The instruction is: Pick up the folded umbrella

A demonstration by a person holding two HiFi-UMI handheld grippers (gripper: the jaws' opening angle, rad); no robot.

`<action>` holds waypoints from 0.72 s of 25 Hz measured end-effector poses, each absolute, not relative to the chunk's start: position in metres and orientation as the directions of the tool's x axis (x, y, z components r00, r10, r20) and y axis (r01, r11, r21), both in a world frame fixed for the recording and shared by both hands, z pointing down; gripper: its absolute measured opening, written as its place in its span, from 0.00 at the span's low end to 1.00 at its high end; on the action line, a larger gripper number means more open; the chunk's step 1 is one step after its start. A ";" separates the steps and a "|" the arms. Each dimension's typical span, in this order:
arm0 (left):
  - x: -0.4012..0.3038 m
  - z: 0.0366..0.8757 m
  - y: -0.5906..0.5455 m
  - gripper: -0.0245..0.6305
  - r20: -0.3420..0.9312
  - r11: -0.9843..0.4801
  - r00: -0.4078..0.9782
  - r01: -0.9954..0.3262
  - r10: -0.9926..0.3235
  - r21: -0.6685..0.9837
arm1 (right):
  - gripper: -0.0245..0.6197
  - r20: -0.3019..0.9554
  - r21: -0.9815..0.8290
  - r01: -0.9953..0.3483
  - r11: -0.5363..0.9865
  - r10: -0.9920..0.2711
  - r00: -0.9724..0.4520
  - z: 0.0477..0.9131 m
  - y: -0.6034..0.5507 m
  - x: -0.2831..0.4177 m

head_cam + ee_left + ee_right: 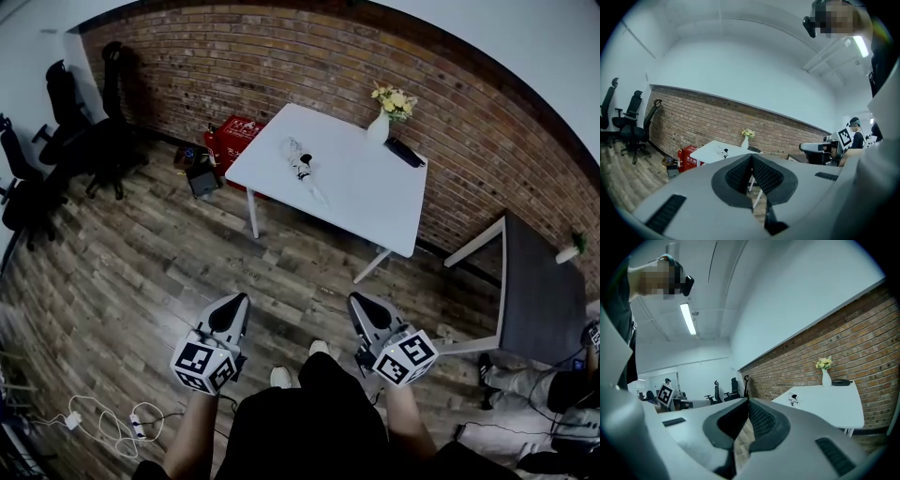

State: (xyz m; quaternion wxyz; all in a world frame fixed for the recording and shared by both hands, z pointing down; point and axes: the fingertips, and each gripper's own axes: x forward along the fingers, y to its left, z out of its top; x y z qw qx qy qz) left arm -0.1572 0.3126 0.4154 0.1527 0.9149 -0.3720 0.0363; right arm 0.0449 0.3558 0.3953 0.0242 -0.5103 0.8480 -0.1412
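Obs., head view + both gripper views.

- Landmark: white table (375, 202), set against brick wall (281, 61).
- Folded umbrella (302, 167): lies flat on the table top, toward its left end, w/ bare top all round it. Untouched. Also seen in left gripper view (724, 151) and right gripper view (793, 400), small, same spot on table.
- Left gripper (241, 300): well short of the table, over wood floor, tips pointing toward it. Jaws pressed together at the tips, nothing betw. them (751, 157).
- Right gripper (354, 299): also well short of the table, beside the left one, pointing toward it. Jaws clenched tip to tip, empty (748, 402).
- Neither gripper near the umbrella; open floor lies betw. them and the table's near edge.
- White vase w/ yellow flowers (380, 125): on the table, at its wall-side edge, well apart from umbrella.
- Flat black obj. (405, 152): on the table just beside the vase; can't tell what it is.
- Red crate (234, 136): on floor just off the table's left end, by the wall.
- Black office chairs (89, 131): further left of the table, well apart.
- Dark table (539, 300): to the right of the white table.
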 end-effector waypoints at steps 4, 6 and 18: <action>-0.162 0.420 0.313 0.06 0.192 -0.669 0.714 -0.699 -0.673 0.253 | 0.07 0.107 -0.263 -0.852 0.453 -0.864 -0.493 0.398 0.352 0.039; -0.162 0.420 0.309 0.06 0.192 -0.662 0.707 -0.706 -0.681 0.253 | 0.07 0.100 -0.271 -0.847 0.458 -0.861 -0.498 0.398 0.346 0.040; -0.131 0.423 0.236 0.06 0.206 -0.620 0.665 -0.745 -0.718 0.246 | 0.07 0.088 -0.311 -0.807 0.502 -0.830 -0.550 0.411 0.262 0.069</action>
